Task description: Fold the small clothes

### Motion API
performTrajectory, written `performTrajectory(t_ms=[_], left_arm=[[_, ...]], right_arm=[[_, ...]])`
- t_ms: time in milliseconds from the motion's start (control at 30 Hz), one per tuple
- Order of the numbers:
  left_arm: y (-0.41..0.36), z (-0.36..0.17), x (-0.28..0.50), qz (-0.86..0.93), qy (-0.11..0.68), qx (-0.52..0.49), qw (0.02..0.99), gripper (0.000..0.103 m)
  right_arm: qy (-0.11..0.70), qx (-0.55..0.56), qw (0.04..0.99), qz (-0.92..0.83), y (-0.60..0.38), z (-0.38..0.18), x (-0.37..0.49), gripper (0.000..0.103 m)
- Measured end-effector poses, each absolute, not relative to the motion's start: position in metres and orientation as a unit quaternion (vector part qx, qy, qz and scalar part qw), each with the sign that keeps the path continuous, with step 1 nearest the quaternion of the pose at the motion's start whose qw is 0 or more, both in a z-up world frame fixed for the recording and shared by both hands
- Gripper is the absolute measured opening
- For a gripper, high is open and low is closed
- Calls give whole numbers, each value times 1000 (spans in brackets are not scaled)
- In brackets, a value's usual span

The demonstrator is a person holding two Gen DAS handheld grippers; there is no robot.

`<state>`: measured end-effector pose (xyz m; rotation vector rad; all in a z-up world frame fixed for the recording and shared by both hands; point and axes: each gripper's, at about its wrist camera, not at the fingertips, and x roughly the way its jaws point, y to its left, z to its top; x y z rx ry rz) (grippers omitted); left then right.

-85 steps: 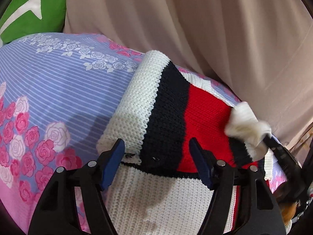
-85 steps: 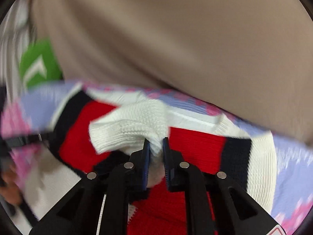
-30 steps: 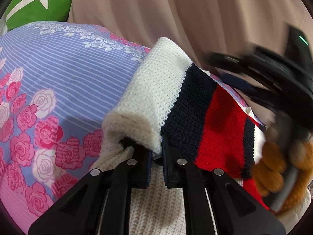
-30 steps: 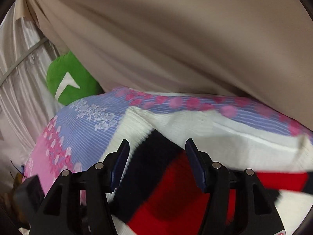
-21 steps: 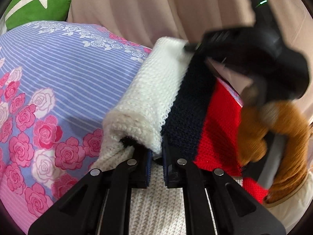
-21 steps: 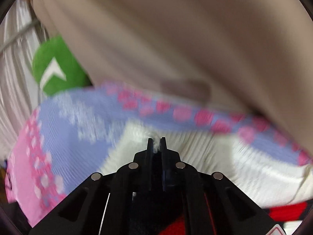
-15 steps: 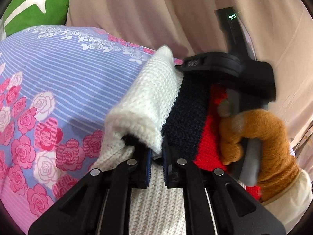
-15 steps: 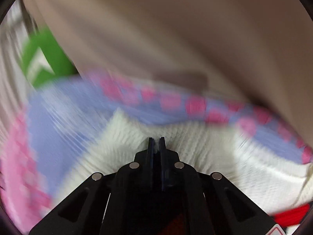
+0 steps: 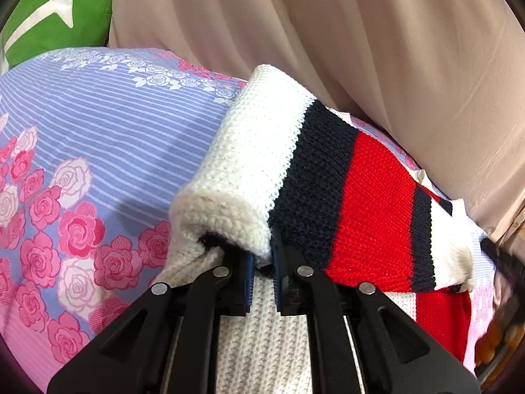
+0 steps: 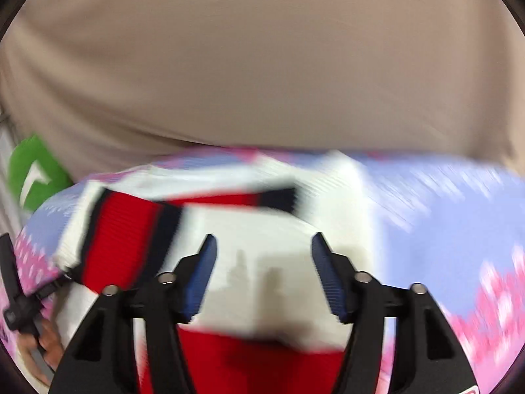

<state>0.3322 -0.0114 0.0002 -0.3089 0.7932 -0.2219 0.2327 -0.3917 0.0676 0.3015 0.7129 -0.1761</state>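
**One fold pinched, no words to read**

Your left tongs (image 9: 262, 272) pinch the white fold of the striped sweater (image 9: 361, 190), which lies on the flowery bedsheet (image 9: 108, 144). Your right tongs (image 10: 262, 272) have just been opening; nothing is between them. No writing shows clearly anywhere.

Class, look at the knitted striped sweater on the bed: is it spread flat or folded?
Partly folded. The sweater has a striped part doubled over its white body, and the left gripper pinches the rolled white fold edge.

A home bedroom: a rose-printed bedsheet (image 9: 98, 138) covers the bed, a beige curtain (image 9: 361, 49) hangs behind, a green cushion (image 9: 55, 13) beside it.
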Motion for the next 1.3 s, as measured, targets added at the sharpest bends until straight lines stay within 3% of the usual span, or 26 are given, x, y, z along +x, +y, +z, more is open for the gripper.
performTrajectory(t_ms=[133,167,200,233,367,533,633,667,733,767,800,867,933,1100,1300], left_arm=[[-17,2,330,-105,382,-143,907,10],[-16,2,329,-107,382,-145,906,10],[-16,2,329,-108,383,-146,906,10],[-16,2,327,-110,382,-146,906,10],[-16,2,326,-111,382,-138,907,10],[-21,2,330,-108,383,-119,910,11],[-23,2,331,-108,384,-118,910,11],[-22,2,331,-114,382,-124,909,14],[-15,6,324,-131,382,-135,905,21],[-10,9,317,-135,382,-132,905,32],[-5,13,305,-137,380,-125,906,37],[10,24,267,-146,374,-108,910,56],[24,29,230,-154,383,-95,906,75],[59,12,132,-163,434,-105,880,77],[63,-12,67,-174,452,-122,866,77]], right_arm=[[380,152,909,-77,-404,39,231,60],[385,148,908,-74,-403,35,234,48],[389,146,907,-67,-401,35,236,19],[386,153,908,-58,-400,38,235,9],[322,145,934,-58,-395,70,214,8],[384,130,909,-95,-408,23,234,7],[386,140,906,-100,-402,32,230,13],[378,148,909,-97,-400,37,224,20],[358,169,914,-88,-396,56,191,20],[349,174,917,-85,-391,66,166,25],[345,173,919,-87,-392,75,143,40],[347,159,920,-93,-380,79,89,63],[362,146,916,-96,-370,73,29,67],[407,195,889,-78,-350,22,-81,69],[393,266,878,-55,-323,-9,-113,73]])
